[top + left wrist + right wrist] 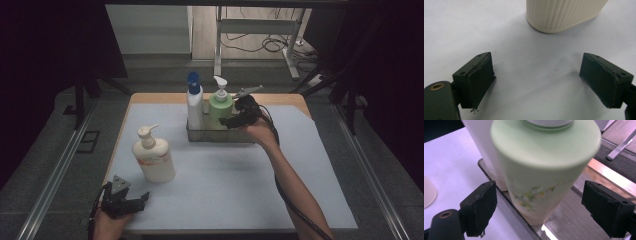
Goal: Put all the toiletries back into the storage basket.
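You work at a wooden desk covered by a pale sheet, in a dim room with dark curtains at the sides and a metal frame with loose cables on the floor beyond.

The round pale-green pump bottle with a white pump head stands upright in the shallow rectangular metal tray toward the far side of the desk, just beside the tall white bottle with a blue cap, which stands in the same tray to its left. In the right gripper view the green bottle sits between your right gripper's black fingers, and a clear gap shows on each side, so the fingers stand wide apart and press on nothing.

Judged from this, two bottles are already in the tray. Whether the green one is just let go or about to be taken cannot be told.

The cream pump bottle with a red-printed label stands alone on the sheet, near the left front and well apart from the tray, so it looks like the piece left to move. Your left gripper rests at the near left edge with its fingers spread wide and empty, and the ribbed base of that cream bottle is just ahead.
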`<action>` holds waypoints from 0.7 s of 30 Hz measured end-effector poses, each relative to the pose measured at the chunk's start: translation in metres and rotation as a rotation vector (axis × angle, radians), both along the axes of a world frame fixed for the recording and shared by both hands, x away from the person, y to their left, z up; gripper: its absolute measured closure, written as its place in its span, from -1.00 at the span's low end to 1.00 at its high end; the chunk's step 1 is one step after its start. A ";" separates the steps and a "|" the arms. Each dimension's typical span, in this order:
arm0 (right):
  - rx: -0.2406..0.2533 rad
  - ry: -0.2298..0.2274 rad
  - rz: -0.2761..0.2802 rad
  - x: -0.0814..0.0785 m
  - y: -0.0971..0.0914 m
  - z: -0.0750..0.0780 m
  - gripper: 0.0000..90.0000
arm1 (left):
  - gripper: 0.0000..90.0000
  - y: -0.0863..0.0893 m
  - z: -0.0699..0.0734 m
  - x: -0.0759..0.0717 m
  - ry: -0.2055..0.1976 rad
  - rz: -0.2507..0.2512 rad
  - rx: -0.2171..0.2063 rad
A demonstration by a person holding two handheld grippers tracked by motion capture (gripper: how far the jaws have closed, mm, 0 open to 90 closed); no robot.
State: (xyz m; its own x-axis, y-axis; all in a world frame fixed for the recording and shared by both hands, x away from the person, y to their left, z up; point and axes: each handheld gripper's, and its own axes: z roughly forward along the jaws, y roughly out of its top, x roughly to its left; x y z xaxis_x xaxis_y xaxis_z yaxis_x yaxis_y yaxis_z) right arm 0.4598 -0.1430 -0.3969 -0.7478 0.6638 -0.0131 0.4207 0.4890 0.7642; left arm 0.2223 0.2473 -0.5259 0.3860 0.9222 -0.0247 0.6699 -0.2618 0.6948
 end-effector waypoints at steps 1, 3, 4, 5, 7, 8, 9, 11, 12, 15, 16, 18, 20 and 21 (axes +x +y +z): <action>0.002 0.004 -0.004 -0.001 -0.002 0.000 -0.71 | -0.74 0.000 0.000 0.000 -0.001 0.001 0.001; 0.015 0.011 -0.004 -0.002 -0.005 0.001 -0.69 | -0.74 0.000 0.000 0.000 0.000 0.000 0.000; 0.014 0.013 -0.014 -0.003 -0.006 0.001 -0.66 | -0.74 0.000 0.000 0.000 -0.001 0.001 0.001; 0.013 0.012 -0.016 -0.004 -0.008 0.001 -0.61 | -0.74 0.000 0.000 0.000 -0.003 0.001 0.000; 0.014 0.015 -0.022 -0.005 -0.011 0.001 -0.50 | -0.74 0.000 0.000 0.000 0.000 0.000 0.000; 0.014 0.015 -0.023 -0.006 -0.013 0.001 -0.45 | -0.74 0.000 0.000 0.000 -0.001 0.000 0.001; 0.011 0.015 -0.018 -0.006 -0.014 0.002 -0.38 | -0.74 0.000 0.000 0.000 0.000 0.000 0.000; -0.008 -0.002 -0.021 -0.008 -0.017 0.002 -0.30 | -0.74 0.000 0.000 0.000 0.000 0.000 0.000; -0.008 -0.005 -0.027 -0.009 -0.018 0.002 -0.26 | -0.74 0.000 0.000 0.000 0.000 0.000 0.000; -0.005 -0.005 -0.058 -0.008 -0.024 0.002 -0.10 | -0.74 0.000 0.000 0.000 0.000 0.001 0.001; 0.003 0.000 -0.071 -0.008 -0.026 0.002 -0.01 | -0.74 0.000 0.000 0.000 0.000 0.001 0.002; 0.009 0.006 -0.084 -0.006 -0.029 0.002 0.17 | -0.74 0.000 0.000 0.000 0.001 0.000 0.001; 0.012 0.002 -0.086 -0.005 -0.031 0.000 0.34 | -0.74 0.000 0.000 0.000 0.000 0.001 0.002; 0.011 -0.003 -0.092 -0.004 -0.031 -0.001 0.39 | -0.74 0.000 0.000 0.000 0.001 0.000 0.001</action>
State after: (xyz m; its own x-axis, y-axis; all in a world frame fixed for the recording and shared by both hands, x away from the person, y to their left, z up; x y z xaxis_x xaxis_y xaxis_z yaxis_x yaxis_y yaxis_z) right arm 0.4557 -0.1740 -0.3976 -0.6834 0.7300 -0.0078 0.4610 0.4398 0.7708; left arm 0.2223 0.2473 -0.5258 0.3858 0.9223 -0.0239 0.6704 -0.2625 0.6940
